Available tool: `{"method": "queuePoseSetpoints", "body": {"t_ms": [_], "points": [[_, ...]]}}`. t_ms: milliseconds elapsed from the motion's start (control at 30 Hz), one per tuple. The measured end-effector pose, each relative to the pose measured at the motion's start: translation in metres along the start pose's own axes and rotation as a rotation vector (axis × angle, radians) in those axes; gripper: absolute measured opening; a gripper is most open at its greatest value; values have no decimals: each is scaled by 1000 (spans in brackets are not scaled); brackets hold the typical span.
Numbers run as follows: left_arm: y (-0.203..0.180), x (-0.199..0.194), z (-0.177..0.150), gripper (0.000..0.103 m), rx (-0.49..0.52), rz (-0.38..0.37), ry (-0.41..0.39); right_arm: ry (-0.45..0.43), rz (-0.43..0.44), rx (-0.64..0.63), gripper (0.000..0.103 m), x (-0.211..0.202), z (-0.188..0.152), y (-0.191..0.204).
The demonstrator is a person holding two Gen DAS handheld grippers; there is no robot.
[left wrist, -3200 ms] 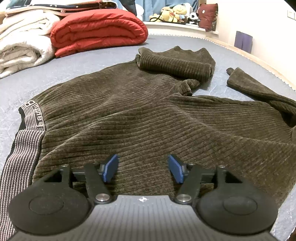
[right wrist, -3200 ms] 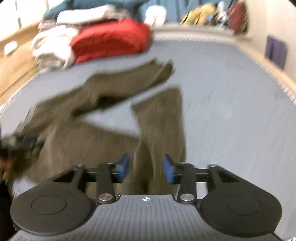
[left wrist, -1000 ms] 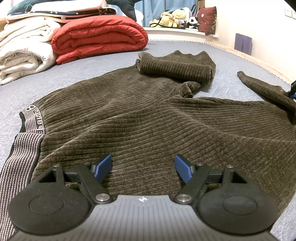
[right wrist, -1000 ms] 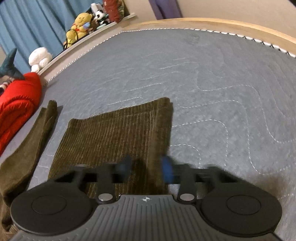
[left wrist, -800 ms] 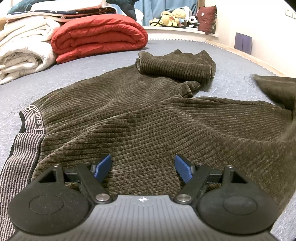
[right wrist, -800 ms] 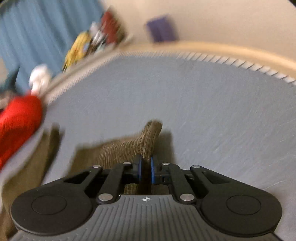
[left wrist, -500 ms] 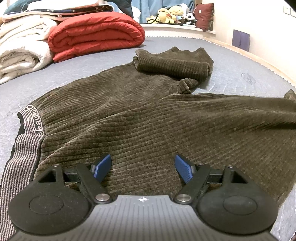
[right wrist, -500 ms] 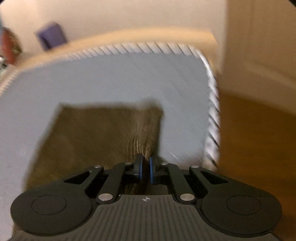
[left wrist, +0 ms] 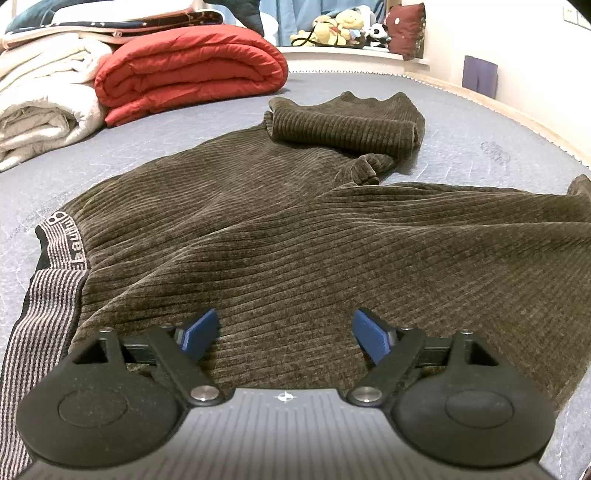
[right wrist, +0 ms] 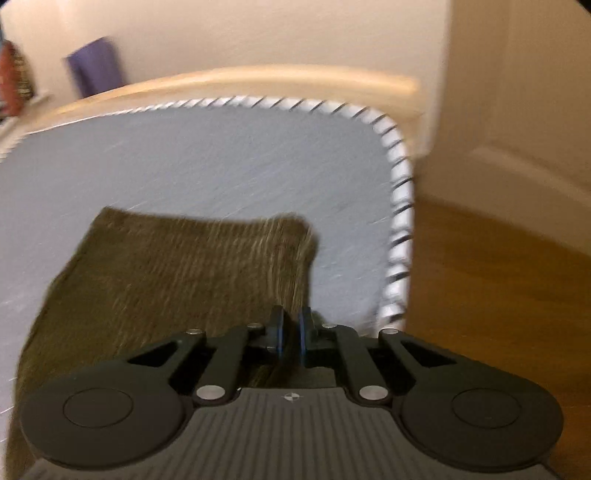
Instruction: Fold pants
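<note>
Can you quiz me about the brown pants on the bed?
1. True or false: the right tongs are shut on a leg of the brown corduroy pants.
2. Which blanket lies nearer the pants: A the red quilted blanket, or B the white folded blanket?
3. Fill in: the left tongs are ____.

Key: 1 true; 2 A; 3 open.

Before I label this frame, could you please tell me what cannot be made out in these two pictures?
- Left wrist view: the striped waistband of the brown corduroy pants is cut off by the left edge; its lettering is too small to read.
- Right wrist view: motion blur smears the pant leg's end; the right gripper hides the pinched fabric.
- Left wrist view: the stuffed toys are too small.
</note>
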State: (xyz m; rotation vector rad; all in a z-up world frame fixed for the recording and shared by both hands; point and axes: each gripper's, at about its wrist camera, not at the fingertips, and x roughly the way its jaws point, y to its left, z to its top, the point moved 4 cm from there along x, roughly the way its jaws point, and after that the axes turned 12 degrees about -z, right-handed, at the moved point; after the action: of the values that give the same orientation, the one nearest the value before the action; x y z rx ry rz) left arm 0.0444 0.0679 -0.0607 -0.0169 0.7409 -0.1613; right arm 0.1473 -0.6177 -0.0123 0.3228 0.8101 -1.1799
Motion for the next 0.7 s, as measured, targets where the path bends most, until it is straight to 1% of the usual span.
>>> {"method": "queuePoseSetpoints", "body": {"t_ms": [33,67,100,133,167,200,233,267,300,333,367,400,433,467,500,533,567,600,633,667,700], "points": [[0,1,0,88,1,1,0,-84,-37,5,17,-13,6,2],[0,1,1,88,1,2,0,-133,-19,10,25,-22,10,7],[0,2,1,88,1,2,0,-166,22,12,29,-29,14,14],[0,2,1,88,1,1,0,-175,114,20,38,-35,15,25],[1,2,1,88,1,0,-1,-151,226,15,45,-36,15,39],[1,2,0,88,0,0,-3,-92,370,-18,47,-35,12,59],[1,2,0,89,0,-1,-6,-32,492,-64,48,-34,7,80],[1,2,0,89,0,-1,-8,0,564,-103,48,-34,2,96],[1,1,-1,89,1,-1,-11,5,596,-130,49,-34,-3,112],[1,2,-1,89,1,-1,-13,4,606,-149,52,-33,-5,124],[1,2,-1,90,1,-2,-15,12,620,-165,59,-30,-7,137],[1,2,-2,90,0,-4,-16,37,631,-173,64,-27,-9,148],[2,2,-2,90,-2,-6,-16,72,636,-183,73,-21,-11,159],[2,2,-2,90,-2,-7,-17,99,634,-196,78,-17,-14,168],[2,2,-2,90,-3,-9,-17,116,628,-215,80,-11,-17,175],[3,3,-2,91,-4,-11,-16,96,623,-238,85,-12,-20,183],[3,3,-1,91,-4,-12,-16,49,609,-276,83,-14,-22,190],[3,3,-1,91,-3,-12,-15,6,570,-328,78,-15,-23,196],[3,4,-1,92,-3,-13,-14,-42,506,-372,51,-17,-25,201],[3,4,0,92,-3,-14,-13,-84,447,-392,18,-18,-25,201],[3,5,0,92,-4,-15,-13,-97,427,-363,11,-13,-20,198]]}}
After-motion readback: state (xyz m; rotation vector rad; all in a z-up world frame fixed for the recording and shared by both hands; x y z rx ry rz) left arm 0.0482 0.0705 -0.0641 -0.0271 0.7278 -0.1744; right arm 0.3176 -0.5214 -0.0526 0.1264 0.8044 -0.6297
